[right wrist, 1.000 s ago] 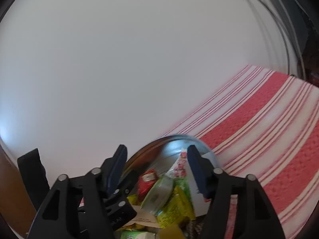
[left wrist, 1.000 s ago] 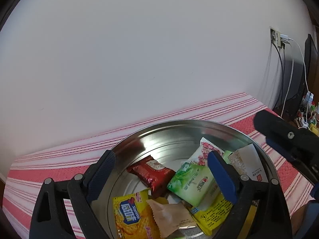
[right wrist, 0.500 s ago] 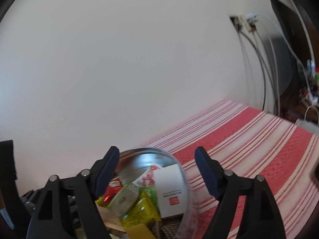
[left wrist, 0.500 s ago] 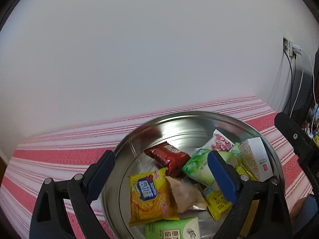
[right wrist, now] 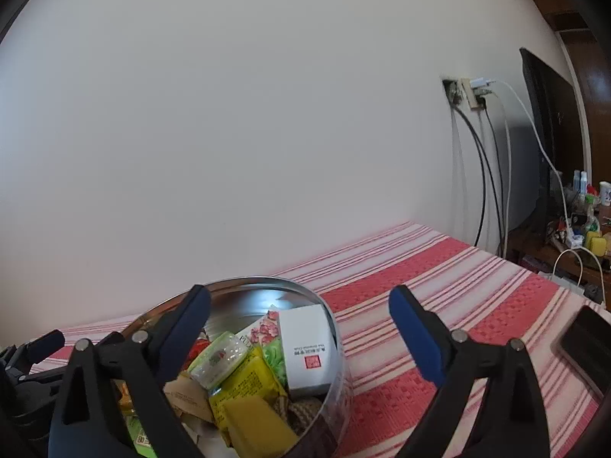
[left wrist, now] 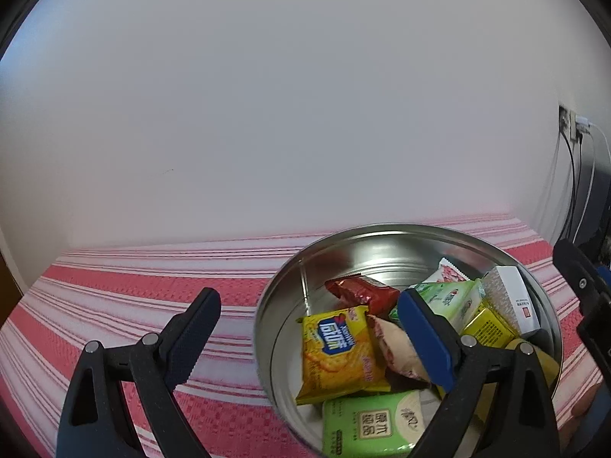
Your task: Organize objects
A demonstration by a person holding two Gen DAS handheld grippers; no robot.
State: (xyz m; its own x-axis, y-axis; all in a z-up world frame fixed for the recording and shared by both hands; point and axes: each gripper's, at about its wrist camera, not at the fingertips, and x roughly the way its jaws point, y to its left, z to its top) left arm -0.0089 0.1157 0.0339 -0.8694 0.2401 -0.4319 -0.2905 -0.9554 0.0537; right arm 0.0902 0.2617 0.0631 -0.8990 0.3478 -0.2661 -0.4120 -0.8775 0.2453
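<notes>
1. A round metal tin, set on a red-striped cloth, is taken as landmark; snack packets and a white box are contained in it.
2. The left gripper is held spread over the tin's near-left rim, nothing grasped.
3. The right gripper is seen opening at the tin's right rim, nothing between its jaws.

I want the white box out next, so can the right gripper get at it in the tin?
Probably yes. The white box stands on top by the tin's near wall, uncovered, and the right gripper, opening and empty, is beside it.
</notes>
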